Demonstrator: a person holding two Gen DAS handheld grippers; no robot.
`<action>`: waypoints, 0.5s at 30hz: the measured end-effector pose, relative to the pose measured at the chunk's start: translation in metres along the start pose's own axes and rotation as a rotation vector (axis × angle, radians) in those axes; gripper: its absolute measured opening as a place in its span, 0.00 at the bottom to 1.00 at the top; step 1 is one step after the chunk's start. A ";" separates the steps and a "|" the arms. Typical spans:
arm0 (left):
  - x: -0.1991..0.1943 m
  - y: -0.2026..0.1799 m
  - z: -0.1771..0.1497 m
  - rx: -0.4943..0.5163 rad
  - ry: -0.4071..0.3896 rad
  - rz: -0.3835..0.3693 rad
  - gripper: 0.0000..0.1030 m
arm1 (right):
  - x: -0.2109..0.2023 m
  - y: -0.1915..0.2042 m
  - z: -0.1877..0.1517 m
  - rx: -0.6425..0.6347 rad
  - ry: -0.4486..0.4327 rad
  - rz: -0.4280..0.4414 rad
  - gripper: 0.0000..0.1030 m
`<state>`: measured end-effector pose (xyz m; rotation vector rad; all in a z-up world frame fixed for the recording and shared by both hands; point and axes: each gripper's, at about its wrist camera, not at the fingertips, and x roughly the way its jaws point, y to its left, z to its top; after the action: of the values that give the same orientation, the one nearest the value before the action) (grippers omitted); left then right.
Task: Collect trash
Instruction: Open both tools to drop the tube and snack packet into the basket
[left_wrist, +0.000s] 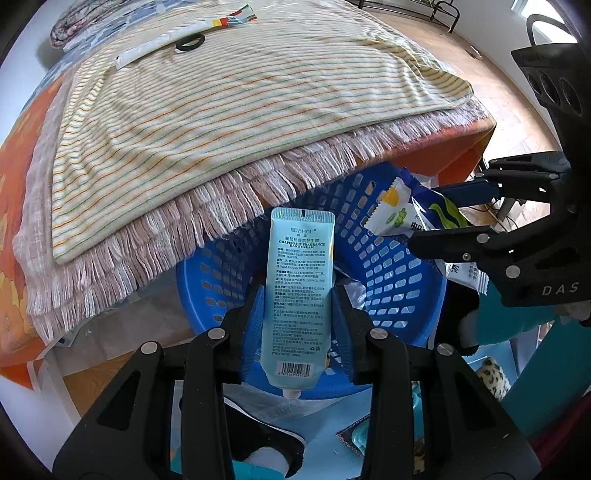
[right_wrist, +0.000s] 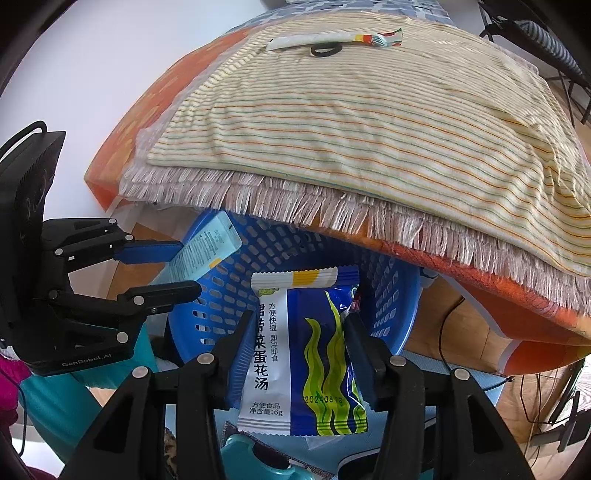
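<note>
My left gripper (left_wrist: 297, 299) is shut on a light blue hand cream tube (left_wrist: 300, 280) and holds it above the blue perforated basket (left_wrist: 391, 280). My right gripper (right_wrist: 297, 325) is shut on a blue and white soup packet (right_wrist: 295, 354) over the same basket (right_wrist: 280, 247). Each gripper shows in the other's view: the right one (left_wrist: 439, 210) with its packet (left_wrist: 399, 210), the left one (right_wrist: 184, 266) with the tube (right_wrist: 203, 251). A long white wrapper (left_wrist: 184, 33) and a black ring (left_wrist: 190, 43) lie on the striped cloth at the far side of the table.
The basket sits below the table edge, partly under a fringed mat (left_wrist: 229, 192) and striped cloth (left_wrist: 221, 103) on an orange tablecloth (right_wrist: 155, 107). Wood floor (left_wrist: 480, 74), cables (right_wrist: 447, 332) and teal objects (left_wrist: 535, 350) lie around the basket.
</note>
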<state>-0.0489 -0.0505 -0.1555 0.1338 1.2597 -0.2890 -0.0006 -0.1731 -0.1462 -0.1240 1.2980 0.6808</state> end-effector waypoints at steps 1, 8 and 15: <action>0.000 0.000 -0.001 0.001 -0.002 0.002 0.35 | -0.001 0.000 0.000 -0.001 -0.001 -0.001 0.50; 0.001 0.001 0.003 -0.002 0.001 0.009 0.35 | -0.003 0.000 0.001 -0.001 -0.015 -0.012 0.60; -0.003 0.006 0.001 -0.013 -0.002 0.011 0.35 | -0.004 0.002 0.002 -0.007 -0.020 -0.031 0.69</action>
<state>-0.0473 -0.0447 -0.1528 0.1292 1.2580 -0.2709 -0.0003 -0.1724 -0.1415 -0.1424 1.2721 0.6585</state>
